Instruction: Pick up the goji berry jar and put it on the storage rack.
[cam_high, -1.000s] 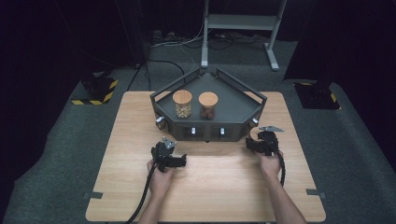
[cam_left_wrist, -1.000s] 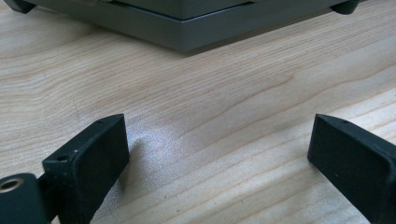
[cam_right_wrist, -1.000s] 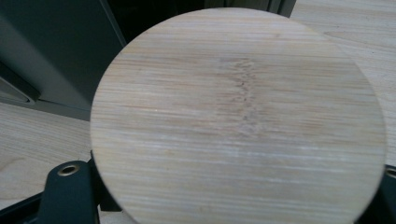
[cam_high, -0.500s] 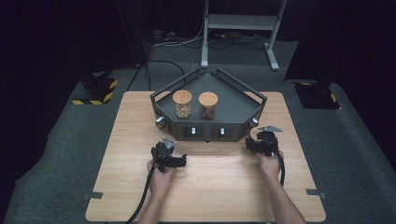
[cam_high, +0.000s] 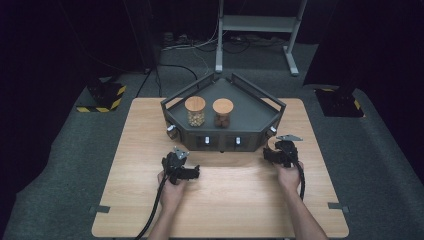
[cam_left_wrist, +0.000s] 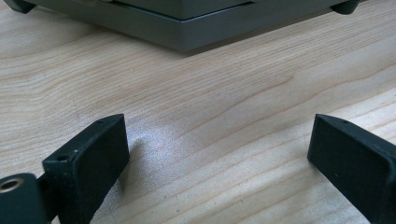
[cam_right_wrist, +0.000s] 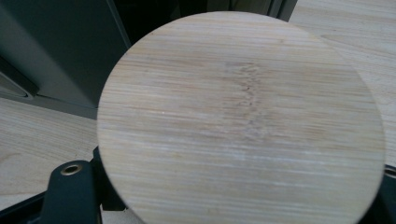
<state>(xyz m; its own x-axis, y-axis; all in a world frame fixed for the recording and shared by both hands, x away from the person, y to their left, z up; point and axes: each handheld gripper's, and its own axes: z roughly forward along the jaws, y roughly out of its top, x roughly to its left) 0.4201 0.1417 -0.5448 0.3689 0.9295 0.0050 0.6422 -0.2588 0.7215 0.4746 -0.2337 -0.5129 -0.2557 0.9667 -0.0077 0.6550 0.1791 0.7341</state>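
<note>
While both hands sit low on the wooden table (cam_high: 125, 165), the thing to look at is the dark grey angular tray (cam_high: 250, 117) at the far middle, sort of a wedge-shaped stand with raised rails and a couple of small white-marked knobs on its front face. Two glass jars stand on it side by side, close but not touching. The left jar (cam_high: 195, 111) has a round bamboo lid and is filled with something pale and lumpy, nuts maybe, too small to say for sure. The right jar (cam_high: 222, 113) has the same kind of lid and holds darker brown stuff, again can't tell exactly what. The left gripper (cam_high: 192, 173) rests on the table in front of the tray, well apart from it, and its own camera shows the two black jaws spread wide with nothing but bare wood grain between them, the tray's base edge (cam_left_wrist: 187, 28) up ahead. The right gripper (cam_high: 272, 150) sits just beside the tray's front right corner. Its camera is staring straight at a round bamboo lid (cam_right_wrist: 240, 121), which covers most of that view, with the tray's dark side behind it on the left. From above, a bit of light wood peeks out at that gripper's tip. Looks like the lid is sitting between the jaws, but they're hidden behind it, so I honestly can't tell if they're clamped on it or just around it.
</note>
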